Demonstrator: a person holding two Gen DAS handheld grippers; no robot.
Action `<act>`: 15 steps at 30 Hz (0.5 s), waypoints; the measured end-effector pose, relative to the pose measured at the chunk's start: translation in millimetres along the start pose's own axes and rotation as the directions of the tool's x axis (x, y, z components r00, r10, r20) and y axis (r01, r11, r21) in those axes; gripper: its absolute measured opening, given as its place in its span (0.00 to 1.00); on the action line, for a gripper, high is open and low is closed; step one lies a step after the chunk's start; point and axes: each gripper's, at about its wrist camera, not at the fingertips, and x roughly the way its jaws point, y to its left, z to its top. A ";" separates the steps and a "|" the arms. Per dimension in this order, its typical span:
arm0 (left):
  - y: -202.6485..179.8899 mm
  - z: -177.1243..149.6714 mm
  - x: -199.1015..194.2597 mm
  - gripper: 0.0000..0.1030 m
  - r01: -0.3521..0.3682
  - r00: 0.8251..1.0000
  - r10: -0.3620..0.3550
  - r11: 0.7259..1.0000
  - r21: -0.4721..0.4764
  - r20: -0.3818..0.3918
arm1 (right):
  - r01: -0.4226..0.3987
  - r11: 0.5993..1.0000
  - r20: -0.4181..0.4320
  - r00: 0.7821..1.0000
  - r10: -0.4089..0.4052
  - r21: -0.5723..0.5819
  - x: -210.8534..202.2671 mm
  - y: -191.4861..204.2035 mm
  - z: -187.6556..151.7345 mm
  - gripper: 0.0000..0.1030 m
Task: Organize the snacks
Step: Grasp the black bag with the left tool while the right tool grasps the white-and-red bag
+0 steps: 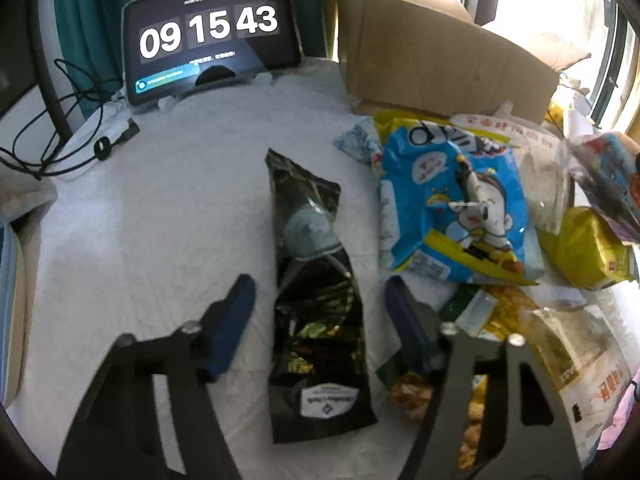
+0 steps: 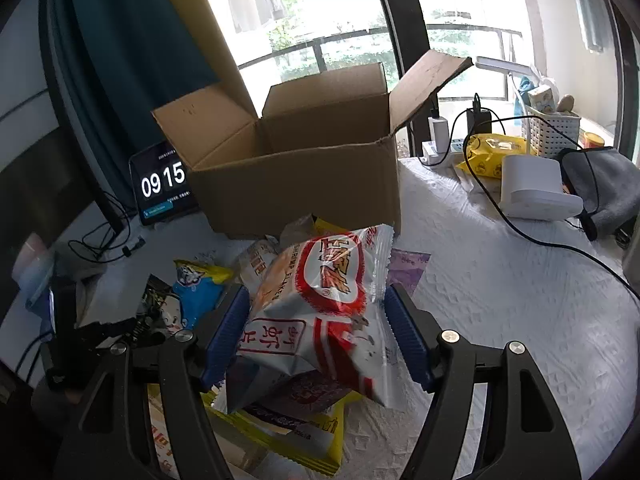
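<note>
Black snack bag (image 1: 316, 308) lies lengthwise, near to far, between the left gripper's (image 1: 320, 312) parted, untouching jaws; right gripper (image 2: 316, 332) straddles the shrimp-chip bag (image 2: 320, 312), grip unclear.

Both wrist views look down, close over the snack pile (image 1: 460, 208); both share the cardboard box (image 2: 300, 176)
</note>
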 end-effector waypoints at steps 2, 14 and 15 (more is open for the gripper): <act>-0.1 -0.1 -0.7 0.53 -0.020 1.000 0.020 1.000 0.003 0.000 | 0.001 1.000 -0.008 1.000 -0.001 -0.001 2.6 0.8 -2.1 0.70; -0.2 -5.6 -13.3 0.36 -0.001 1.000 0.001 1.000 -0.015 0.001 | 0.049 0.995 0.024 0.999 -0.047 -0.090 -5.9 20.7 -10.7 0.50; -0.8 -6.8 -15.2 0.36 0.003 1.000 -0.003 1.000 -0.018 0.003 | 0.051 0.994 0.029 0.998 -0.048 -0.095 -8.5 21.8 -10.9 0.50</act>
